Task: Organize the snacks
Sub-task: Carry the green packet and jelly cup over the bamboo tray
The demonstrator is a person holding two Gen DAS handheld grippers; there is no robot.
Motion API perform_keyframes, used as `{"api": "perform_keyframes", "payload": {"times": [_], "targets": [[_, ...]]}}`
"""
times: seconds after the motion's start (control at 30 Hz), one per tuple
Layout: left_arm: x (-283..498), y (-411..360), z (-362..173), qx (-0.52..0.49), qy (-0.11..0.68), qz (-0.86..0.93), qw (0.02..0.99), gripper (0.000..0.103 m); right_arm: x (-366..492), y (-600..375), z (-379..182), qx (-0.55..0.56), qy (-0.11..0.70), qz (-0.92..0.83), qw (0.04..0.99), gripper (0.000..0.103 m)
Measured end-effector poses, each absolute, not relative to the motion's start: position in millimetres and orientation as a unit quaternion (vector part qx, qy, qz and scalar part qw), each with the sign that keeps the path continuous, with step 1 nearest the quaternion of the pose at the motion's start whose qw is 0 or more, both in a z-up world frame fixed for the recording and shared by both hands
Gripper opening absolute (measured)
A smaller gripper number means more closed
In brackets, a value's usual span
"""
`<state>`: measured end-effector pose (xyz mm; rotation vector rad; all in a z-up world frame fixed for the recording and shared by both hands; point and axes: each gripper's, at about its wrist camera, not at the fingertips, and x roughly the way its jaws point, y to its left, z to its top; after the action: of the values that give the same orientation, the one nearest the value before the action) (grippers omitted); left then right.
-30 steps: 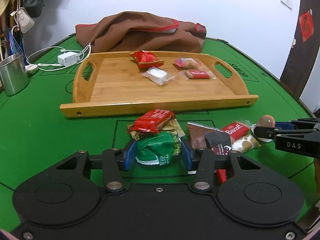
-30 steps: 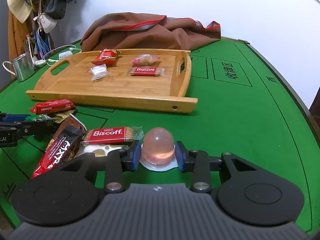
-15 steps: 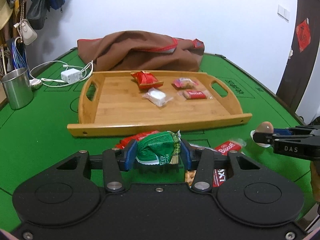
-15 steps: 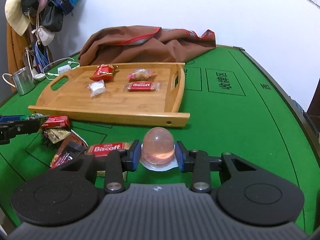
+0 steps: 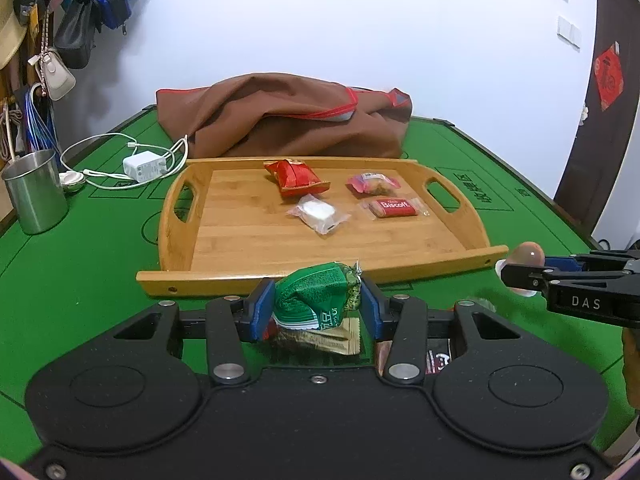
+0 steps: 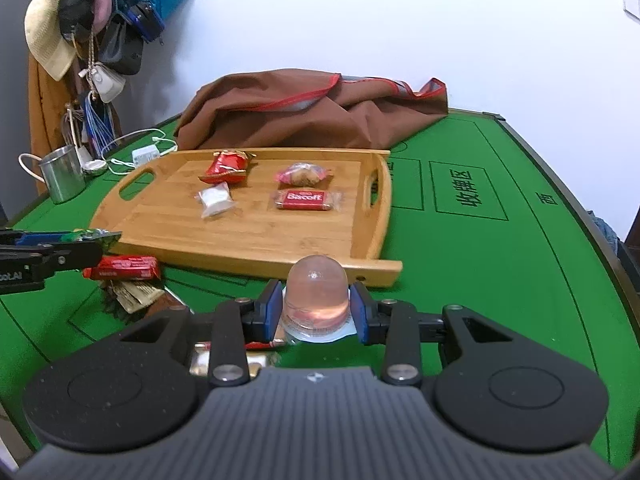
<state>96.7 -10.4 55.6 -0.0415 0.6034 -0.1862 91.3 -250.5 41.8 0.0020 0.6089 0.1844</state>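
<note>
Green crinkled wrapping is pinched between the blue pads of the left claw (image 5: 318,307): a small green snack packet (image 5: 316,300) is held clear of the green felt counter (image 5: 80,280), just short of the near rail of the bamboo tray (image 5: 256,240). A clear domed jelly cup (image 6: 316,294) is pinched in the same way by the right claw (image 6: 317,312), also in front of the tray's near rail. The carrying step is judged to be in hand, with both snacks gripped and raised but not yet over the tray. Four snacks are already laid on the tray: a red packet (image 5: 296,178), a white wrapped piece (image 5: 318,212), a pink wrapped sweet (image 5: 372,182) and a Biscoff biscuit (image 5: 394,208). More wrapped snacks (image 6: 124,268) are left loose on the counter. Next, each load would have to be carried forward over the rail and set down on bare bamboo before the pads are released.
</note>
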Motion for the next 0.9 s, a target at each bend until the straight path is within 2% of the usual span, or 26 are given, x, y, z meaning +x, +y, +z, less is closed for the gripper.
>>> {"api": "perform_keyframes", "payload": {"times": [0.5, 0.9], "targets": [[167, -12, 69, -0.041, 0.312, -0.087, 0.945, 0.043, 159, -248, 50, 0.038, 0.325, 0.091, 0.941, 0.041], [223, -25, 42, -0.056, 0.372, -0.089, 0.922, 0.043, 214, -236, 32, 0.015, 0.368, 0.074, 0.927, 0.041]]}}
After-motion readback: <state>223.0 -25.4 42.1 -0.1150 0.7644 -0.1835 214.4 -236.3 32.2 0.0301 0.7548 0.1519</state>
